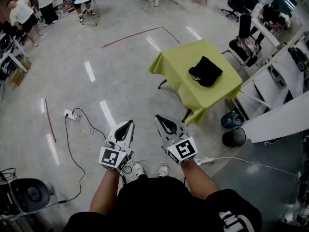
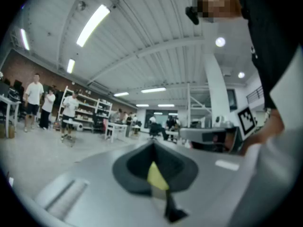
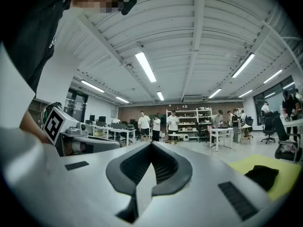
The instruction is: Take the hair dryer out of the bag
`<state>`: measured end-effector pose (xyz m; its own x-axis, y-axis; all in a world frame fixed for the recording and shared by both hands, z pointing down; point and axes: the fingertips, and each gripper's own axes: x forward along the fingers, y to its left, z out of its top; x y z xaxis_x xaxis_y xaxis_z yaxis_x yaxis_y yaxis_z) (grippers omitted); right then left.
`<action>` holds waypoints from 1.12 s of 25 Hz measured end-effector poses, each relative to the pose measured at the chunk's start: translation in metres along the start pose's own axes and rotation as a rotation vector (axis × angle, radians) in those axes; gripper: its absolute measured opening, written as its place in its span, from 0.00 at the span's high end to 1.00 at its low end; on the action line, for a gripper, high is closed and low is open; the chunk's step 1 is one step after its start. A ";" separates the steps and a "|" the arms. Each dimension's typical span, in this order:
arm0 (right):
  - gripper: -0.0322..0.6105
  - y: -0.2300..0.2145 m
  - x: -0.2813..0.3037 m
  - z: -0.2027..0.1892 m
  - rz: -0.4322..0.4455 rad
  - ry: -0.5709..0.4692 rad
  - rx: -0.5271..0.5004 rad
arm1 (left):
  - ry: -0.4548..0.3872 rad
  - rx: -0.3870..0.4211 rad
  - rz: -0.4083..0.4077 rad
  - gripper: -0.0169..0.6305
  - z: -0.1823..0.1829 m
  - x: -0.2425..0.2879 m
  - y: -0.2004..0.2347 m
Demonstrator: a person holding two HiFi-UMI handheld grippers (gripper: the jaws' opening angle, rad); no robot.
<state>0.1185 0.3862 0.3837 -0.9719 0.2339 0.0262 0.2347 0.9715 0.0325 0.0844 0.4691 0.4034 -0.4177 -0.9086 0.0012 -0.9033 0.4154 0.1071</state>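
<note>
Fingertips [image 1: 126,125] well short of bag [image 1: 205,71]

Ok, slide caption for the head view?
Left gripper and right gripper shut, empty, short of the green table bearing the black bag.

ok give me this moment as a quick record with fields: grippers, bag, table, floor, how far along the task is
left gripper: shut, empty, held level
right gripper: shut, empty, held level beside the left one
bag: black, lying on the table, untouched
table: yellow-green cloth, ahead and to the right, apart from both grippers
hair dryer: not visible
floor: power strip with cable at left; black bin by the table
task stage: not started
</note>
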 end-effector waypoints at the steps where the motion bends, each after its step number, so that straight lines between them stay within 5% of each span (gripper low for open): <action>1: 0.94 0.003 -0.002 0.001 0.000 -0.002 0.002 | 0.002 0.005 -0.001 0.96 0.001 -0.002 -0.003; 28: 0.94 0.043 -0.008 0.009 -0.071 -0.013 0.043 | 0.010 0.041 -0.089 0.96 0.005 -0.035 0.003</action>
<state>0.1365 0.4267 0.3763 -0.9864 0.1642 0.0122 0.1640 0.9864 -0.0089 0.0959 0.5029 0.3987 -0.3350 -0.9422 0.0032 -0.9400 0.3345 0.0666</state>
